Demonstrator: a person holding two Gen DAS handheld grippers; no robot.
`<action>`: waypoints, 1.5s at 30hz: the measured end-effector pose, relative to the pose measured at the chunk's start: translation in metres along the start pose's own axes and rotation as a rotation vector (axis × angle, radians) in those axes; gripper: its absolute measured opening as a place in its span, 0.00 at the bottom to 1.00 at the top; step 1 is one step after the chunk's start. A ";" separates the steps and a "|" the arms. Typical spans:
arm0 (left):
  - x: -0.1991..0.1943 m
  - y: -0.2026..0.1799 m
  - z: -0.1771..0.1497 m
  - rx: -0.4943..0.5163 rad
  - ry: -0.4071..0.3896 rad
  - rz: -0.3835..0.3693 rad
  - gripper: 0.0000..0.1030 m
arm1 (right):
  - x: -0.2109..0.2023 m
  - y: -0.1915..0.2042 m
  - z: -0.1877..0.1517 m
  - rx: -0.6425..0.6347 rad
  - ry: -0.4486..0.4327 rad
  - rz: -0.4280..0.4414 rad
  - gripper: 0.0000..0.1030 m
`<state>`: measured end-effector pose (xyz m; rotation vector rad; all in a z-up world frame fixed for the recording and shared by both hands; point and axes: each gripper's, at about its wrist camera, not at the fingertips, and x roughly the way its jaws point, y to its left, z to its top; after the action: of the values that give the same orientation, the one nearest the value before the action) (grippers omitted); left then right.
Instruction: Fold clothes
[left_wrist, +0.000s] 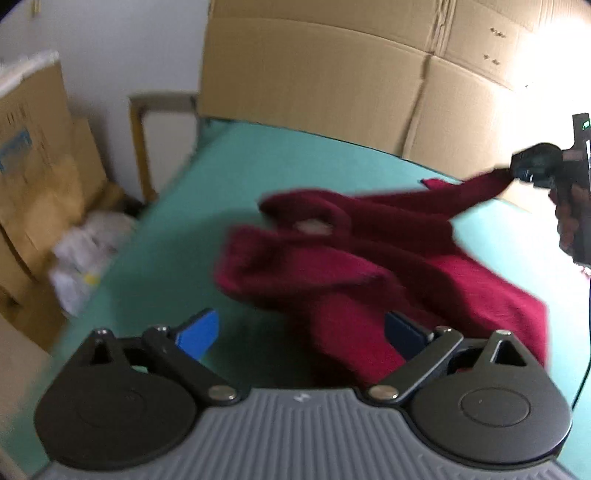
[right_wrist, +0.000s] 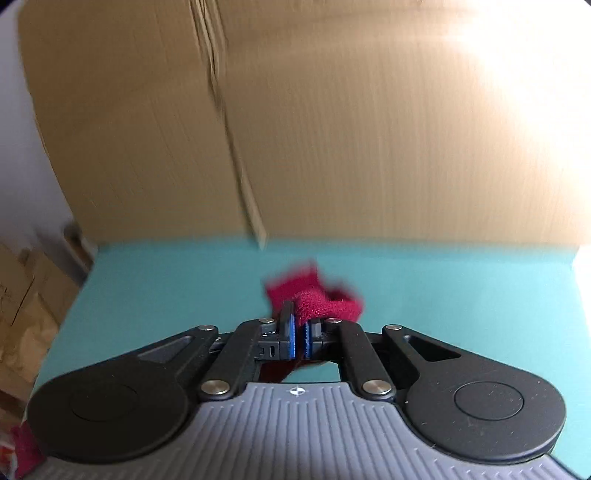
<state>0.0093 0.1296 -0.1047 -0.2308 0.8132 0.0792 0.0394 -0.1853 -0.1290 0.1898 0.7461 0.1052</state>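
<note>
Dark red knit, a sweater (left_wrist: 369, 266), lies crumpled on the teal table cover (left_wrist: 207, 206), bunched in thick folds with its neck opening turned up toward the far side. My left gripper (left_wrist: 301, 332) hangs just above the near edge of the heap with its jaws spread wide and nothing between them; the blue pad (left_wrist: 197, 334) of one finger shows over bare teal, while the other finger sits darker against the red cloth. My right gripper (right_wrist: 299, 338) is clenched on one end of the sweater (right_wrist: 314, 299), the two blue pads pinching a fold of the knit so that a short tuft sticks out past the fingertips. Seen from the left wrist, that right gripper (left_wrist: 524, 170) is off at the far right with a hand (left_wrist: 570, 221) behind it, and a strip of the garment, perhaps a sleeve, stretches from the heap up to it, lifted off the table. A wall of brown cardboard (left_wrist: 332, 81) stands along the far edge of the table. Both views are smeared by motion blur, so fine detail of the knit is lost.
</note>
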 end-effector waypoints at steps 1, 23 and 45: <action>0.007 -0.007 0.000 -0.006 0.008 0.001 0.97 | -0.011 -0.009 0.003 -0.009 -0.025 -0.027 0.05; 0.131 0.003 0.072 -0.104 0.241 0.045 0.37 | -0.117 -0.080 -0.050 -0.163 0.040 -0.109 0.57; 0.071 0.006 0.073 0.006 0.062 -0.016 0.86 | 0.104 0.010 -0.021 -0.428 0.146 0.162 0.85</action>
<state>0.1091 0.1514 -0.1091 -0.2350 0.8734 0.0546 0.1010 -0.1554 -0.2106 -0.1680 0.8349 0.4321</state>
